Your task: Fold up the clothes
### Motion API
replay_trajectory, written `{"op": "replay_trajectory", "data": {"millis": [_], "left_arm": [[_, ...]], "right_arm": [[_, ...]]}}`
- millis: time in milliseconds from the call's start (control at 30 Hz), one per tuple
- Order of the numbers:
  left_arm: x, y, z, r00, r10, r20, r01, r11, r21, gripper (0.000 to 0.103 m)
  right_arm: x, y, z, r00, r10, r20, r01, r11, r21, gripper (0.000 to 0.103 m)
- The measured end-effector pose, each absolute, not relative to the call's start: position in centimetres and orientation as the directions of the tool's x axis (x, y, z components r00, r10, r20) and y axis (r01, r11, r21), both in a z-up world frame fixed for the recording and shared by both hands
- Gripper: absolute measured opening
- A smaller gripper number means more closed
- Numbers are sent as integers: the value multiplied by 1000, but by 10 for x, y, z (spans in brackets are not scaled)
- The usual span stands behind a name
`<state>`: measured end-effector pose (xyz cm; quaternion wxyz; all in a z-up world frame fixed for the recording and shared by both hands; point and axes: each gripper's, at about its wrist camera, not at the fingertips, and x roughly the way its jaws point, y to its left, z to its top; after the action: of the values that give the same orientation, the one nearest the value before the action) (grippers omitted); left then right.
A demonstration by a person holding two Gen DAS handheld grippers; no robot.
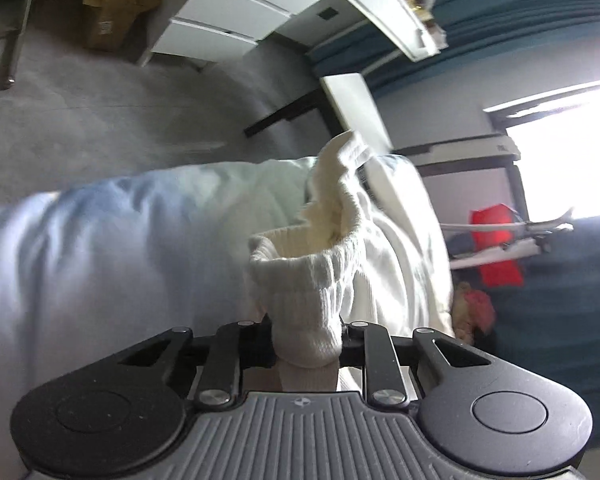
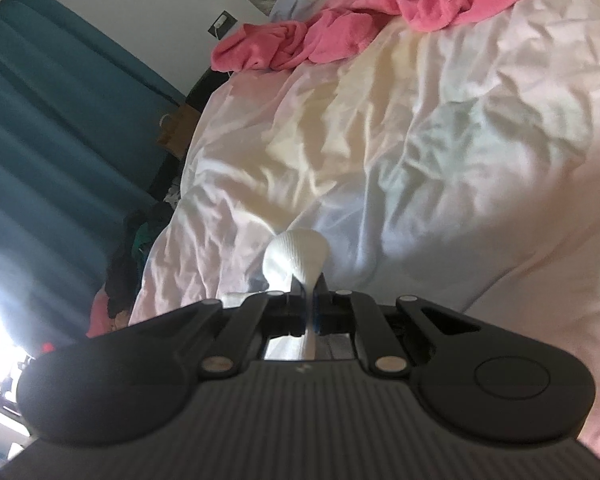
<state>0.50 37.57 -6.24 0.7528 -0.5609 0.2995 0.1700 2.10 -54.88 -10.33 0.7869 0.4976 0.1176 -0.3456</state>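
Note:
My left gripper [image 1: 306, 340] is shut on the ribbed cuff of a white sock [image 1: 312, 280]. The cuff's opening bulges upward in front of the jaws, above the edge of the bed. My right gripper [image 2: 309, 304] is shut on the other end of a white sock [image 2: 296, 256], whose rounded toe sticks out past the jaws, just above the white duvet [image 2: 440, 140]. The fingertips of both grippers are hidden by the fabric.
A pink fleece garment [image 2: 380, 12] lies crumpled at the far end of the bed. Teal curtains [image 2: 60, 140] hang left of the bed. In the left view, grey carpet [image 1: 100, 120], white drawers [image 1: 228, 20], a cardboard box [image 1: 112, 4] and a bright window [image 1: 572, 148] show.

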Motion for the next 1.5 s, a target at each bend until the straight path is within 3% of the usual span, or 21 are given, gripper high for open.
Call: {"op": "replay_trajectory", "data": {"millis": [200, 333, 433, 500, 600, 667, 700, 767, 833, 900, 1000, 1267, 1500], "left_arm": [[-31, 397, -60, 730, -83, -678, -609, 371, -701, 20], [-34, 402, -84, 665, -43, -746, -634, 495, -594, 21], [-33, 387, -86, 666, 18, -746, -603, 603, -523, 24], [-32, 379, -82, 660, 48, -750, -591, 649, -479, 30], [-31, 366, -68, 617, 128, -777, -608, 704, -366, 55], [-30, 356, -56, 591, 192, -783, -622, 726, -292, 83], [-29, 351, -50, 581, 224, -782, -630, 732, -259, 86], [-32, 337, -34, 606, 262, -751, -612, 757, -230, 88], [-30, 316, -17, 632, 296, -717, -587, 786, -193, 90], [-24, 289, 0, 664, 318, -677, -555, 816, -161, 93], [-6, 232, 18, 743, 264, -614, -444, 882, -158, 99], [40, 81, 52, 873, 52, -485, -136, 981, -141, 103], [79, -8, 16, 892, -59, -448, 24, 996, -81, 103]], "right_arm": [[-12, -549, -102, 589, -520, -619, 761, 97, 642, 6], [-16, -559, -130, 500, -449, -740, 818, -36, 575, 6], [-12, -561, -133, 488, -432, -758, 836, -19, 549, 7], [-10, -560, -129, 485, -427, -763, 847, 11, 532, 8], [-11, -561, -125, 507, -397, -765, 841, 33, 540, 11], [-9, -562, -120, 516, -393, -761, 844, 79, 531, 12], [-6, -558, -111, 536, -405, -741, 835, 128, 535, 15], [0, -550, -93, 578, -427, -695, 813, 228, 536, 31], [7, -532, -68, 630, -488, -604, 776, 367, 512, 74], [10, -510, -44, 682, -542, -491, 731, 476, 489, 89], [21, -478, -23, 771, -502, -392, 637, 612, 468, 87], [48, -397, -2, 942, -170, -288, 286, 856, 431, 87], [64, -340, -12, 961, 25, -275, 101, 896, 432, 87]]}}
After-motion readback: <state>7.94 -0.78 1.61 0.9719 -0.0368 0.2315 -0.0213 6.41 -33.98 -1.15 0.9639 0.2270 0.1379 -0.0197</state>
